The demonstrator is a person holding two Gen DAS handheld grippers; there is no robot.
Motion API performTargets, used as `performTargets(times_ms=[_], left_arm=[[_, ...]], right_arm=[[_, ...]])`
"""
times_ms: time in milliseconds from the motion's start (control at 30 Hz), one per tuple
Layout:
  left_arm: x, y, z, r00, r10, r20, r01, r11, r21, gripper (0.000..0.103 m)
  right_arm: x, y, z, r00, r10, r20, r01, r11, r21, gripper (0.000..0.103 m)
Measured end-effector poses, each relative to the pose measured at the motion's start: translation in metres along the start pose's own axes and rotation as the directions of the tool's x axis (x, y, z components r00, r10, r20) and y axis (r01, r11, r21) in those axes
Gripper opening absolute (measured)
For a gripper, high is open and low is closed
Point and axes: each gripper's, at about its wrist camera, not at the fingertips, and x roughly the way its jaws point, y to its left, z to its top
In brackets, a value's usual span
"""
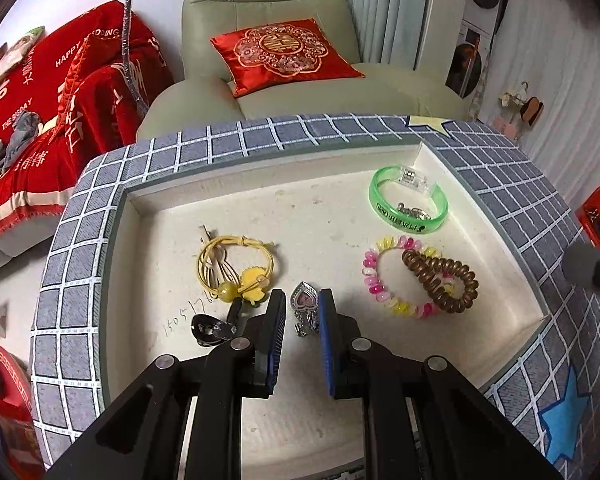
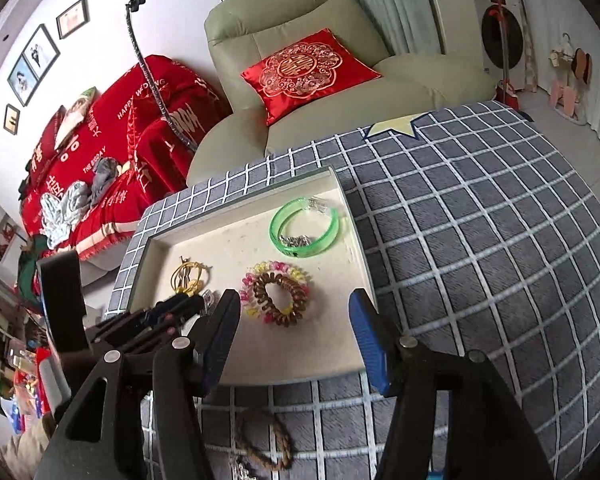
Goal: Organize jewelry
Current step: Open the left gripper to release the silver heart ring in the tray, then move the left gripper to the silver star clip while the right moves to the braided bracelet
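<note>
sitting in the white tray [image 1: 428,160] already: green bangle [image 1: 408,200], spiral hair ties [image 1: 440,276], yellow tie [image 1: 236,264]. left gripper [image 1: 302,312] brackets a heart charm [image 1: 302,308], jaws narrow, contact unclear. right gripper [image 2: 296,336] wide, empty; a brown bracelet [image 2: 264,440] remains on the checked cloth [image 2: 480,240].

A home living room: green armchair [image 2: 300,60], red-draped sofa [image 2: 120,140], framed photos [image 2: 40,56].

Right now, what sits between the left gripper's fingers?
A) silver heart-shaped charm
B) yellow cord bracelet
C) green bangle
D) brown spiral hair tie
A: in the left wrist view the silver heart-shaped charm lies between the left gripper fingers in the tray. I cannot tell whether they touch it; the other three pieces lie apart.
</note>
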Motion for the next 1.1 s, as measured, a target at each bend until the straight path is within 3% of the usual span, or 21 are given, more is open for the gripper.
performTargets(times_ms=[167, 200, 233, 333, 367, 400, 700, 1100], left_arm=[[-0.011, -0.001, 0.000, 1.000, -0.003, 0.020, 0.003, 1.000, 0.006, 0.034], [-0.014, -0.001, 0.000, 1.000, -0.002, 0.023, 0.002, 1.000, 0.006, 0.062], [-0.018, 0.000, -0.001, 1.000, 0.005, 0.028, -0.005, 1.000, -0.001, 0.103], [-0.038, 0.003, -0.006, 0.996, 0.027, 0.086, -0.026, 1.000, -0.011, 0.103], [-0.041, 0.003, -0.007, 0.996, 0.023, 0.082, -0.022, 1.000, -0.009, 0.103], [-0.047, 0.003, -0.009, 0.996, 0.025, 0.086, -0.024, 1.000, -0.007, 0.103], [-0.088, 0.012, -0.040, 0.995, 0.039, 0.092, -0.037, 0.999, -0.022, 0.103], [-0.101, 0.013, -0.098, 0.999, 0.037, 0.033, -0.035, 0.998, -0.059, 0.103]], right_arm=[[-0.012, -0.003, -0.008, 1.000, 0.010, 0.002, -0.010, 1.000, 0.006, 0.065], [-0.015, -0.003, -0.010, 1.000, 0.014, 0.006, -0.014, 1.000, 0.008, 0.067], [-0.019, -0.004, -0.012, 1.000, 0.019, 0.010, -0.019, 1.000, 0.009, 0.071], [-0.027, -0.004, -0.020, 0.999, 0.030, 0.012, -0.030, 1.000, 0.002, 0.074], [-0.029, -0.003, -0.023, 1.000, 0.029, 0.007, -0.029, 1.000, -0.007, 0.085], [-0.031, -0.002, -0.026, 1.000, 0.028, 0.008, -0.028, 0.999, -0.015, 0.087], [-0.044, 0.003, -0.053, 1.000, -0.004, 0.019, 0.005, 0.996, -0.088, 0.087], [-0.019, 0.006, -0.078, 0.991, -0.023, -0.129, 0.007, 0.993, -0.119, 0.087]])
